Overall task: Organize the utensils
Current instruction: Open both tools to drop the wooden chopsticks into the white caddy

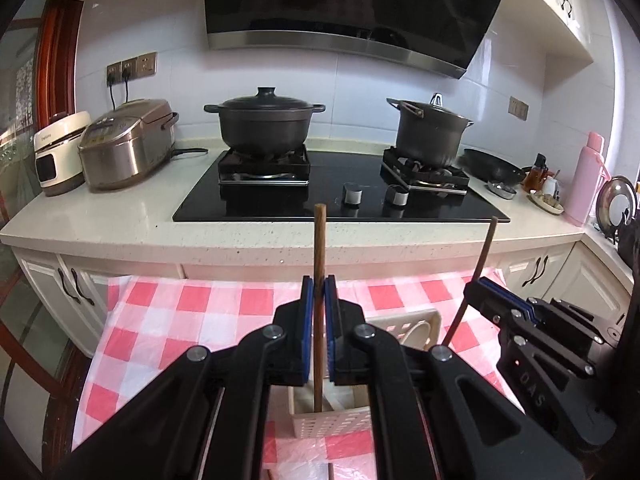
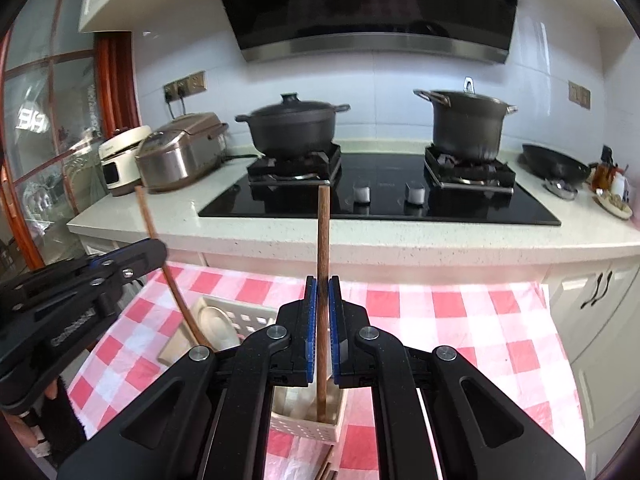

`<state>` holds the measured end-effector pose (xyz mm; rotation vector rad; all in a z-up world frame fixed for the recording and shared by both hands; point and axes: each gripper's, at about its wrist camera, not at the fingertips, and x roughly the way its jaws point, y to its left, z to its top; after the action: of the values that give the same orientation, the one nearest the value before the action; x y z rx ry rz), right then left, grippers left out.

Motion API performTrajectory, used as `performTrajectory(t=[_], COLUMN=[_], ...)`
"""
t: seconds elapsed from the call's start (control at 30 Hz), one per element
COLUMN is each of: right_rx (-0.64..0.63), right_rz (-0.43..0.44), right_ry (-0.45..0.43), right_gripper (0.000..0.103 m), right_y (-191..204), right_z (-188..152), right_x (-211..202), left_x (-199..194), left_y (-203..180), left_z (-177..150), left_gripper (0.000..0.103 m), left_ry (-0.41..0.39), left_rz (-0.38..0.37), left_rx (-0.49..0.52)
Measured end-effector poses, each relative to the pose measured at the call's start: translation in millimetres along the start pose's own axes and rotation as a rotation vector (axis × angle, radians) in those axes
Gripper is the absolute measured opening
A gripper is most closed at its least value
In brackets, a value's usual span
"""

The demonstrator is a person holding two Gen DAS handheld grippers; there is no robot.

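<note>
left tongs (image 1: pixel 319 292) clamped on a slim brown wooden chopstick (image 1: pixel 319 240), right tongs (image 2: pixel 323 292) clamped on its twin (image 2: pixel 322 232), both tips inside the cream perforated plastic basket (image 1: pixel 332 420). risk: a tilted stick could catch the rim and tip the basket. pink-checked plastic cloth (image 1: pixel 224 312) covers the bench, with kitchen stove (image 1: pixel 340 196) behind.

Checked cloth (image 2: pixel 460 320) lies bare at right of the right wrist view — left is crowded by the basket (image 2: pixel 236 312) and left gripper (image 2: pixel 152 252).
</note>
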<state>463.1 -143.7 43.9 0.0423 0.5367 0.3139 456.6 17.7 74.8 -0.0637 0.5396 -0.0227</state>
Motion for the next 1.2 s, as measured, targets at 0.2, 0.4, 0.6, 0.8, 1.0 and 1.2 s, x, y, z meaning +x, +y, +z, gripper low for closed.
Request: performTrajectory(t=[0.2, 0.4, 0.6, 0.8, 1.0, 1.2], right_rx=[0.032, 0.058, 0.051, 0.021, 0.056, 0.083], right_rz=[-0.004, -0.003, -0.002, -0.011, -0.012, 0.004], right_ry=[-0.015, -0.034, -0.046, -0.024, 0.014, 0.056], right_gripper=[0.058, 0.058, 0.058, 0.058, 0.058, 0.058], right_y=[-8.1, -17.4, -20.6, -9.6, -5.0, -1.2], right_z=[-2.0, -3.8, -27.5, -77.6, -128.3, -165.2], right_x=[0.6, -15.4, -43.5, -69.2, -87.7, -100.5], left_x=[-4.8, -18.4, -41.5, -72.9, -97.5, -112.1], left_y=[10.4, 23.4, 39.4, 50.9, 55.3, 56.4], left_z=[1.2, -0.8, -22.9, -75.4, -132.4, -176.9], left_gripper=[0.047, 0.047, 0.066, 0.091, 0.098, 0.098], left_ry=[-0.03, -0.045, -0.073, -0.09, -0.089, -0.048], left_rz=[0.032, 0.055, 0.095, 0.151, 0.186, 0.172], left_rx=[-0.029, -0.045, -0.054, -0.05, -0.028, -0.028])
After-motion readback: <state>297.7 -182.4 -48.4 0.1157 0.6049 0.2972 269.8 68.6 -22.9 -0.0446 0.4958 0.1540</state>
